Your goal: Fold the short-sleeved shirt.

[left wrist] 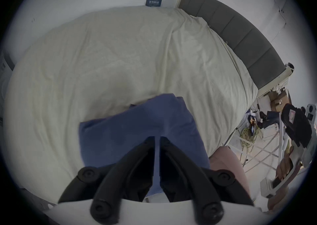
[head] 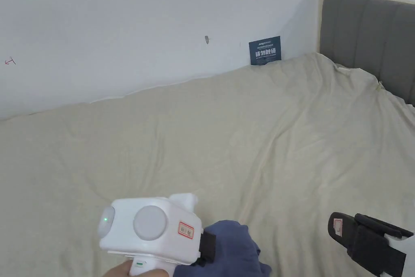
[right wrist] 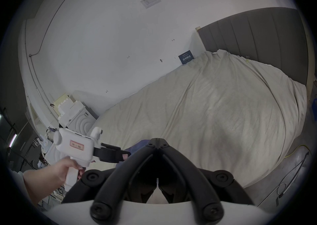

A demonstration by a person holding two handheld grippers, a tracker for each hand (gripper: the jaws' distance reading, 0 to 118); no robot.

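left gripper view | left tool (left wrist: 157, 138) clamps blue shirt (left wrist: 137, 125) | right tool (right wrist: 158, 140) closed, empty

I see a wide bed (head: 227, 136) covered edge to edge by a cream sheet (left wrist: 120, 53), creased in long soft folds that run toward the headboard. A grey padded headboard (head: 364, 34) stands at its far right end, and the bed's long far side sits against a white wall (head: 121, 38). At the near edge, a bunched blue shirt (left wrist: 137, 125) rests on the sheet; I cannot tell how much of it lies flat and how much is lifted.
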